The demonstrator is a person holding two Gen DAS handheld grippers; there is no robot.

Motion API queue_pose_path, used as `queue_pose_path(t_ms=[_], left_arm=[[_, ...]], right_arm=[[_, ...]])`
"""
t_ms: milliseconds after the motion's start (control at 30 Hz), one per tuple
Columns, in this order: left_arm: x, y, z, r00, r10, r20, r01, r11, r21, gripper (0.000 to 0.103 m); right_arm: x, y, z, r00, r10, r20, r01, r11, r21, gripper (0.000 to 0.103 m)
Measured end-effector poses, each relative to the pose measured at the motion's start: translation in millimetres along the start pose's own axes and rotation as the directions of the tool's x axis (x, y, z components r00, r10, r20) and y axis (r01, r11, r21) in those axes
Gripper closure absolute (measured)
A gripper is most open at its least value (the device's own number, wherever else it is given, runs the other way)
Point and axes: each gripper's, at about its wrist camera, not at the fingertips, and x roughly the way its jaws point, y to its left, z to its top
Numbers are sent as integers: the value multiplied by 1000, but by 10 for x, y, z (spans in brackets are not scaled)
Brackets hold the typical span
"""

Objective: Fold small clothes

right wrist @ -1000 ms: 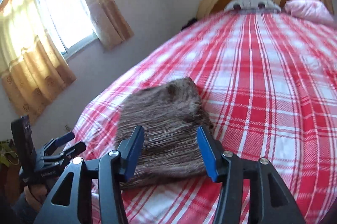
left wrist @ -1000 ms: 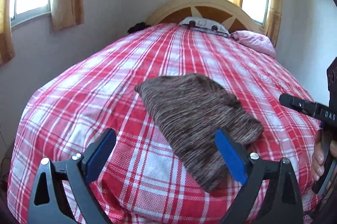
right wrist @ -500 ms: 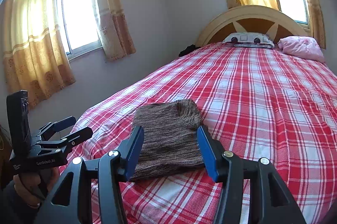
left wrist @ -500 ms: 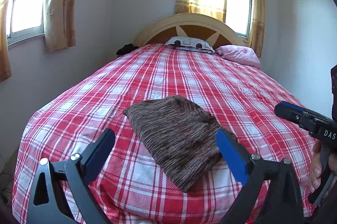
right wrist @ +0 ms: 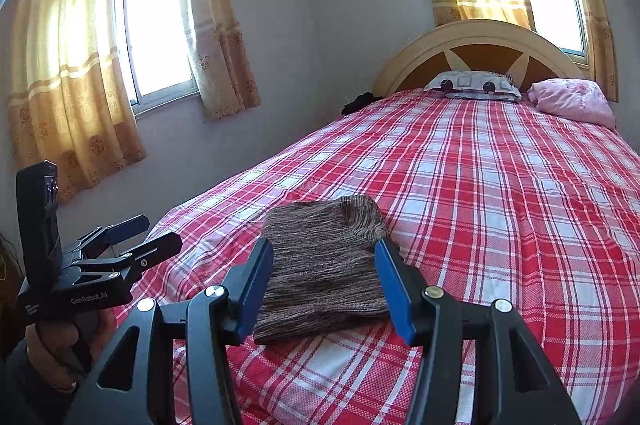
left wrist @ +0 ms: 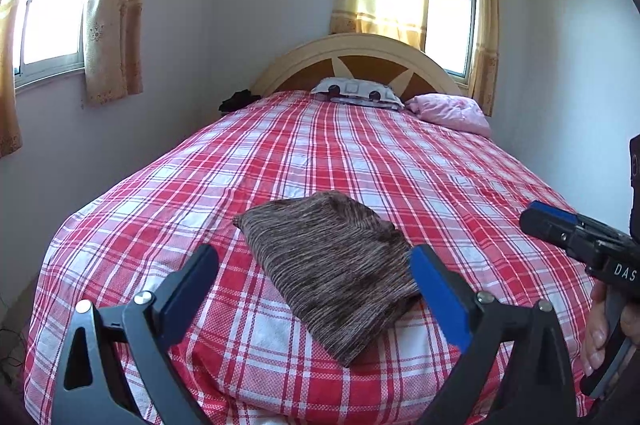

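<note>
- A folded brown knit garment [left wrist: 334, 265] lies on the red-and-white plaid bedspread [left wrist: 360, 153], near the foot of the bed.
- The left gripper [left wrist: 316, 289] hangs above the foot edge, blue-padded jaws spread wide, gripping nothing and clear of the cloth.
- The right gripper [right wrist: 324, 279] hovers alongside, jaws likewise apart and empty; the garment [right wrist: 324, 261] shows between its fingers.
- At the far end, a patterned pillow [right wrist: 472, 85] and a pink bundle [right wrist: 572, 101] rest against the arched wooden headboard [left wrist: 356, 59].
- Yellow curtains [right wrist: 68, 73] frame sunlit windows.
</note>
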Motion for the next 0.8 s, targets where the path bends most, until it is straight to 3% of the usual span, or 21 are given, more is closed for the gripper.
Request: queue_pose_path(t_ms=[800], left_arm=[[-31, 0, 10, 1000, 3, 2, -3, 1000, -1, 4]], right_arm=[[-49, 20, -19, 1000, 11, 12, -11, 1000, -7, 48]])
